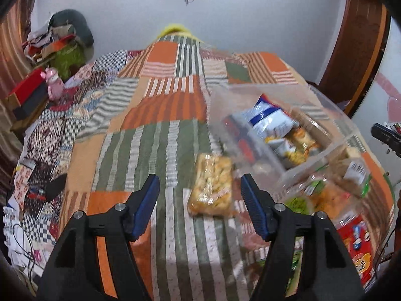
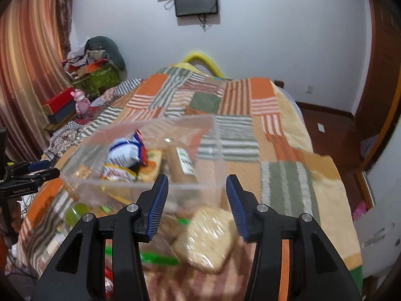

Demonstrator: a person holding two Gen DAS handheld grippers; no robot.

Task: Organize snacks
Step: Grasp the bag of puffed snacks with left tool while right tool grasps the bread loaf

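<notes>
Left wrist view: we found the left gripper (image 1: 200, 198) with its jaws spread wide and holding nothing, hovering above the bed (image 1: 160, 150). Just ahead, between the jaw tips, a clear packet of yellow snacks (image 1: 211, 188) lay flat on the patchwork blanket (image 1: 150, 115). To its right stood a clear plastic bin (image 1: 283, 135), with a blue-and-white snack bag (image 1: 268, 118) inside and further packets blurred beyond naming. A red packet (image 1: 356, 240) lay near the bin's closer side.

In the right wrist view we recorded the right gripper (image 2: 196, 198), jaws likewise wide and empty, above a pale round packet (image 2: 208, 238) just in front of the bin (image 2: 140, 185). A monitor (image 2: 195, 1) hung on the far wall.
</notes>
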